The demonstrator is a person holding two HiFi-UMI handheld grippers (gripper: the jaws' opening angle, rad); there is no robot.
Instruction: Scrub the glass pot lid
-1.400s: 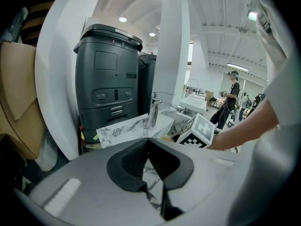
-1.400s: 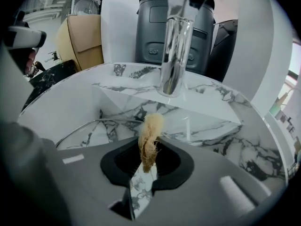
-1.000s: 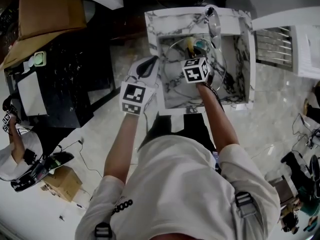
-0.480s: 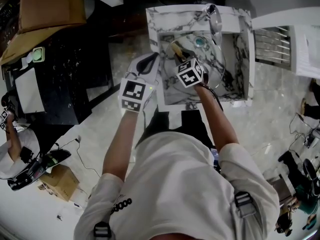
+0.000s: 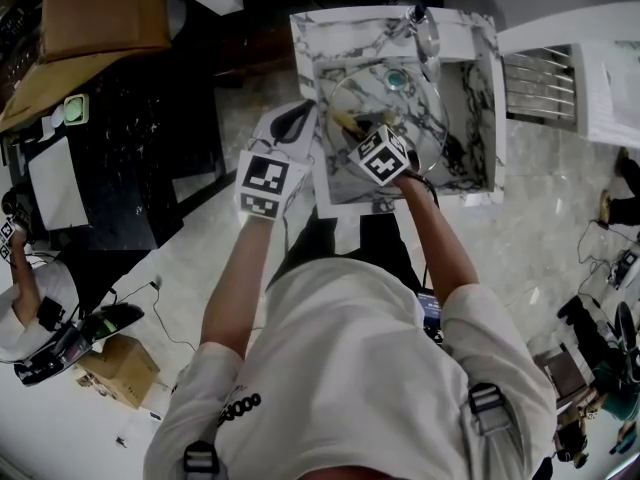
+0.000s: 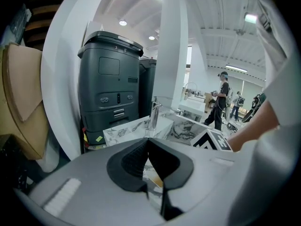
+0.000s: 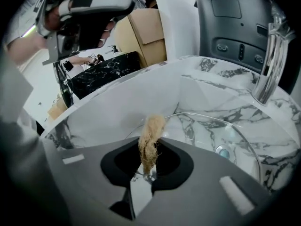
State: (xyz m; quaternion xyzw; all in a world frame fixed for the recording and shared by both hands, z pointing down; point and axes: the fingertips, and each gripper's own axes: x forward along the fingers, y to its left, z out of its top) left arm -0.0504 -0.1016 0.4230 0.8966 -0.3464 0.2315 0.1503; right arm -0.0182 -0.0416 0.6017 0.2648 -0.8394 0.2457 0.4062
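Note:
A clear glass pot lid (image 5: 432,118) leans inside the white marble sink (image 5: 305,53); its rim curves in front of the right gripper's camera (image 7: 214,128). My right gripper (image 5: 357,128) is low in the sink at the lid's left side, shut on a tan fibrous scrubber (image 7: 151,131), which sticks out past the jaws (image 5: 343,120). My left gripper (image 5: 297,121) hovers over the sink's left rim, jaws closed tip to tip (image 6: 148,142) with nothing seen between them. It is up and apart from the lid.
A chrome faucet (image 5: 425,26) stands on the sink's back rim. A black marble counter (image 5: 130,148) and cardboard (image 5: 90,18) lie left. A white slatted rack (image 5: 545,83) sits right. A dark grey bin (image 6: 110,84) stands behind the sink. A person (image 5: 30,313) crouches at lower left.
My right gripper has slid with the scrubber leftward and nearer across the lid. The left gripper has stayed by the sink's left rim.

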